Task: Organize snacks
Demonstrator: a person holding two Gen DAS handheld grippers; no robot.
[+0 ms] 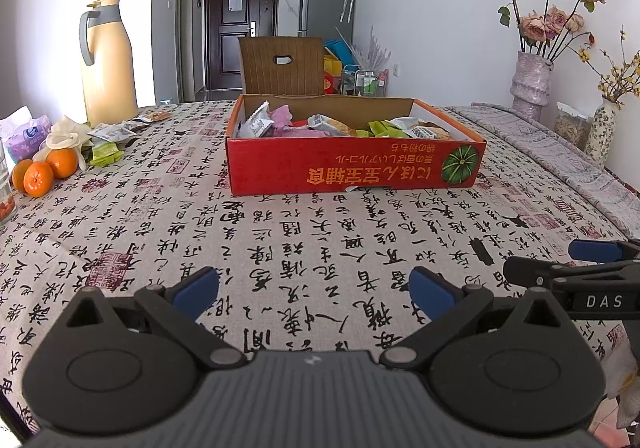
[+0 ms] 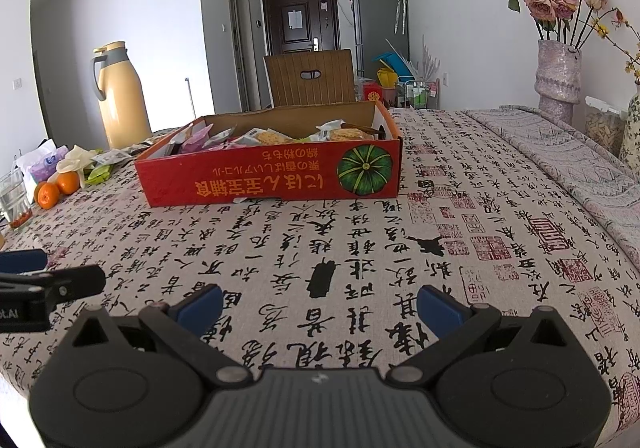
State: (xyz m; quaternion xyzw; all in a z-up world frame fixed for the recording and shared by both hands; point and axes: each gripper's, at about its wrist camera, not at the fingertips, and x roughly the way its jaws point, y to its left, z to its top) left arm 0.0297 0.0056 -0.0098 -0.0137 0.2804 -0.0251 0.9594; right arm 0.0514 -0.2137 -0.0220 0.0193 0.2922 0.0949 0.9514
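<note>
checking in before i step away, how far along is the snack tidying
Mostly done: many packets already sit in the red box. Nothing in hand; left gripper and right gripper are both open and empty. Left: a few loose snack packets beside the oranges.

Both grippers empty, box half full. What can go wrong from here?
1. Loose snack packets lie tight against the oranges and flask; reaching in with the left gripper may roll fruit away.
2. The red box looks heaped; added packets may slide out.
3. The glass near the edge could tip.
</note>
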